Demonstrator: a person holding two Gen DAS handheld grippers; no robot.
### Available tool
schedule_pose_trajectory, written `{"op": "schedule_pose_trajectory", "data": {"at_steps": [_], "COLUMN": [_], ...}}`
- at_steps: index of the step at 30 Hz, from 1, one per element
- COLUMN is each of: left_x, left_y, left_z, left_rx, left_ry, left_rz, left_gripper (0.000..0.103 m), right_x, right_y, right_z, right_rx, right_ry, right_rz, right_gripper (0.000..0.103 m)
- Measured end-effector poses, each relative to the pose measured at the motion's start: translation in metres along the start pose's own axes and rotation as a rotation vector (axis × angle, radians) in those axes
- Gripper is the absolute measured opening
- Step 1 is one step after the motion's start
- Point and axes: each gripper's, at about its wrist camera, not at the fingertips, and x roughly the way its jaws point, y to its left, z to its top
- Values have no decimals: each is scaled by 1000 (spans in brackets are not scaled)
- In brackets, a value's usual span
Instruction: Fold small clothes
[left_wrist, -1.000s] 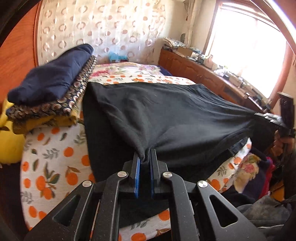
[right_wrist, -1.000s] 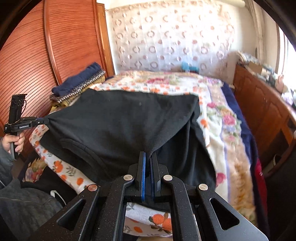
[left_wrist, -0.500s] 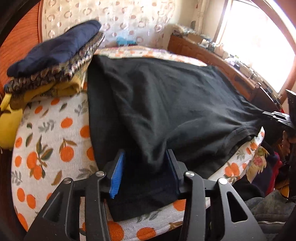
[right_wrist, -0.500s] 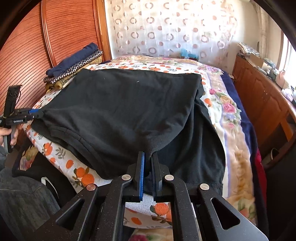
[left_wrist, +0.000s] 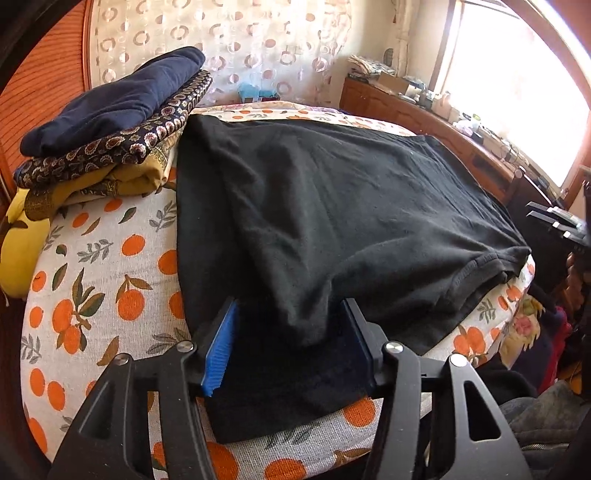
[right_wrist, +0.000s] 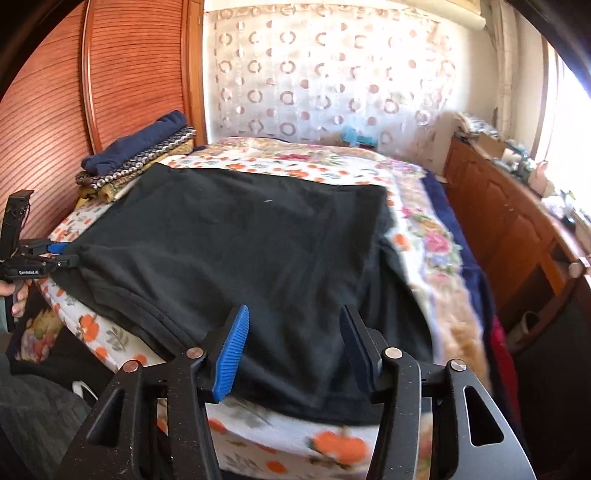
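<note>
On the bed (left_wrist: 96, 258), the black shirt (left_wrist: 332, 206) lies folded over once; both claws, left claw (left_wrist: 291, 343) and right claw (right_wrist: 295, 347), have just opened, releasing it; further folds remain.

Hidden or indistinct items:
- Orange-print sheet (right_wrist: 314, 443): near edge smeared by motion blur in the right wrist view; pattern unreadable there.
- Black garment (left_wrist: 351, 206): lower layer covered by the folded-over top layer; its shape beneath cannot be told.
- Right gripper (left_wrist: 554, 221): cut off by the frame edge in the left wrist view; only its finger ends show.
- Hand (right_wrist: 14, 295): mostly outside the frame.
- Sideboard clutter (left_wrist: 472, 125): washed out by window glare, too small to identify.
- Yellow fabric (left_wrist: 22, 236): partly under the folded stack (left_wrist: 110, 125).
</note>
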Motion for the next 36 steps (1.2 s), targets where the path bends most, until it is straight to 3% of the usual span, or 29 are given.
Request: {"op": "schedule_pose_trajectory", "data": {"at_steps": [3,9,11,17,24,32,36], "left_x": [-3,-19,-19,4,12,4,0], "left_y": [5,14,18,35,32,33,31], "left_z": [1,8,12,21,17,8,3], "left_rx": [-43,-77,-89,-139,-138,-189,-184], "left_ry": [3,-60,-70,-37,-22,-30,-26], "left_rz": [-18,-4,7,52,67,20,42], "left_gripper": [57,57,57,57,57,57,57], "right_x": [25,73,73,73,73,70,70], "right_y": [17,39,39,39,40,37,36], "right_z": [-2,-13,-19,-32,-38,-36,-37], "right_rx": [-3,-44,-24,13,12,8,6], "right_ry": [0,73,38,-26,-38,-47,-50], "right_rz": [38,0,-9,-18,-18,-14,-12], "right_gripper": [58,59,67,72,74,75,75]}}
